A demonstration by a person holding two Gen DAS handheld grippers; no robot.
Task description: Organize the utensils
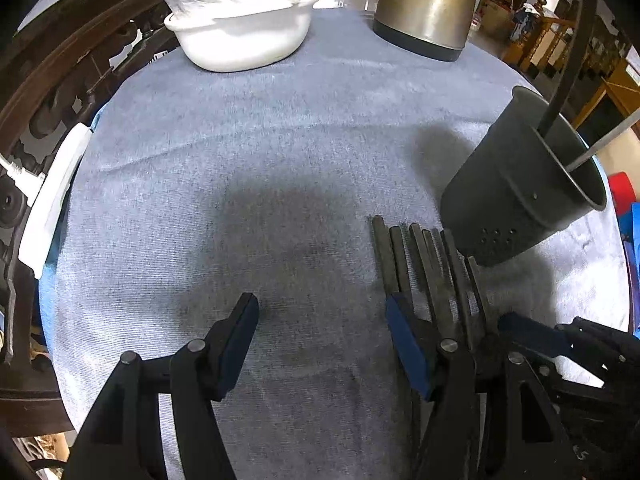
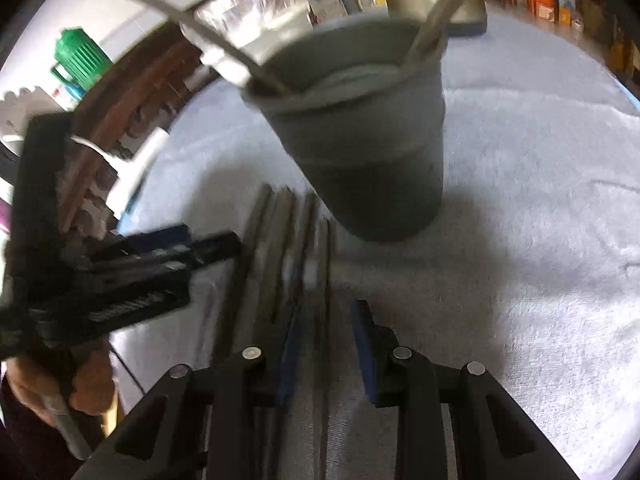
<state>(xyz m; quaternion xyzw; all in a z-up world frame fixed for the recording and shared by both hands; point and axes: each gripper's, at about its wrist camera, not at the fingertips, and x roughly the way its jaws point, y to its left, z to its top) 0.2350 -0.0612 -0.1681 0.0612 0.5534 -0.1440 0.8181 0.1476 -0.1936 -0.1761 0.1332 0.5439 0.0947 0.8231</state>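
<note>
A dark grey utensil holder [image 1: 520,192] stands on the blue cloth at the right, with two utensil handles [image 1: 568,60] sticking out of it. Several dark chopsticks [image 1: 424,264] lie on the cloth just in front of the holder. My left gripper [image 1: 324,320] is open and empty, hovering left of the chopsticks, its right finger over their near ends. In the right wrist view the holder [image 2: 372,152] is straight ahead and the chopsticks [image 2: 288,248] run toward it. My right gripper [image 2: 324,320] is open, its jaws on either side of one chopstick near its lower end.
A white bowl [image 1: 244,36] with a clear plastic bag stands at the back left. A metal kettle [image 1: 428,4] stands at the back. A white power strip [image 1: 52,196] hangs at the table's left edge. The left gripper body [image 2: 120,280] shows at the left in the right wrist view.
</note>
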